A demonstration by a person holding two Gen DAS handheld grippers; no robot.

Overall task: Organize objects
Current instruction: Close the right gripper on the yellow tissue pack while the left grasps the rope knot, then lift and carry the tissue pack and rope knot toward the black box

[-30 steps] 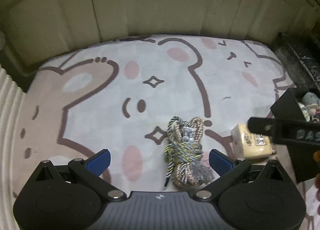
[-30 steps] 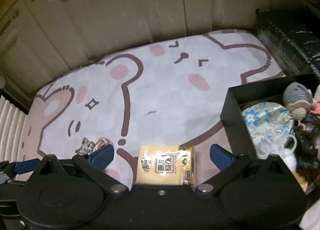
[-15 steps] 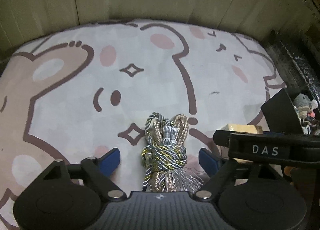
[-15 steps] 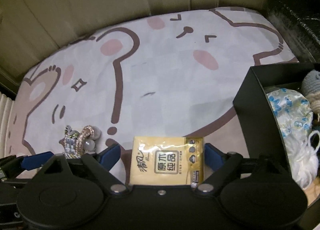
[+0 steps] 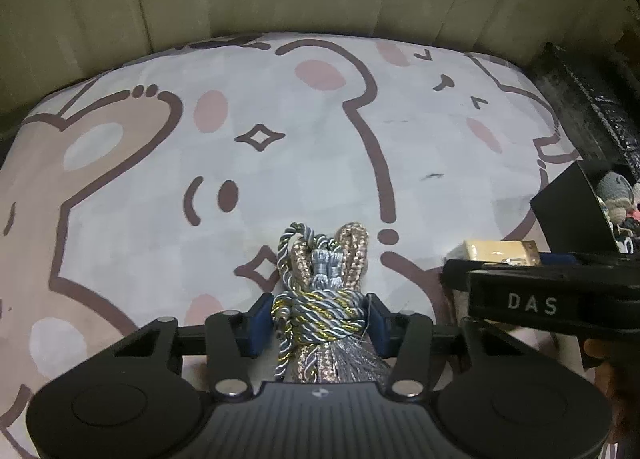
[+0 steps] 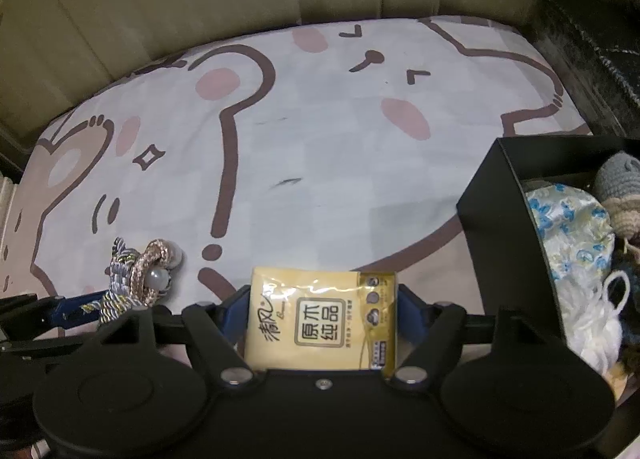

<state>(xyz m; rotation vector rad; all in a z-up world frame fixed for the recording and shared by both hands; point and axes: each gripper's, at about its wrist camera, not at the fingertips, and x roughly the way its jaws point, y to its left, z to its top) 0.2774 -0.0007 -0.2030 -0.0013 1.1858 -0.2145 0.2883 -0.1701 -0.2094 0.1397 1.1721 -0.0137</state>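
Jaws of the left gripper (image 5: 319,319) are closing, blue pads touching both sides of the knotted cord bundle (image 5: 320,291) at lower centre. Right gripper (image 6: 322,309) jaws are closing too, flanking the yellow tissue pack (image 6: 320,319) — contact unclear. Black box (image 6: 500,227) crowds the right edge; the bear-print mat (image 6: 320,147) lies bare above — up to the beige wall.
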